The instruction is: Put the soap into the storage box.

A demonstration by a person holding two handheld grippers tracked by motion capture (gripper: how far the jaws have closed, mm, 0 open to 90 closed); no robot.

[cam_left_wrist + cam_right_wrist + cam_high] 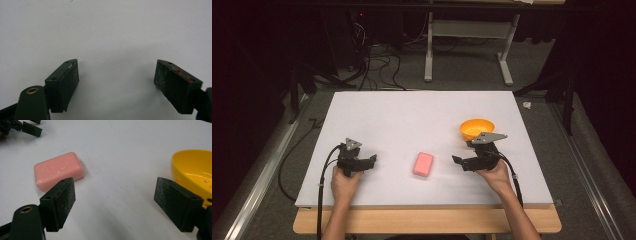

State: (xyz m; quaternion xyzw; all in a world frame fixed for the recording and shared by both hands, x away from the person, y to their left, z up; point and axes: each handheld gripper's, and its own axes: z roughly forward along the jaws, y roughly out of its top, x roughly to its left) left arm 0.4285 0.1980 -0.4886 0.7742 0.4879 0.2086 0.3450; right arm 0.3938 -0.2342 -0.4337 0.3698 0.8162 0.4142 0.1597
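A pink bar of soap (423, 164) lies flat on the white table top (412, 120), near the front middle. In the right gripper view the soap (58, 170) sits just beyond the left jaw. A yellow bowl (477, 128) stands upright at the right, and the same bowl (193, 168) shows behind the right jaw. My right gripper (460, 161) is open, low over the table, between soap and bowl. My left gripper (371, 161) is open to the left of the soap, with bare table between its jaws (116, 80).
The white top rests on a wooden table whose front edge (427, 220) shows below it. Cables (377, 65) and a white table frame (469, 45) stand on the floor beyond the far edge. A metal rail (257, 175) runs along the left.
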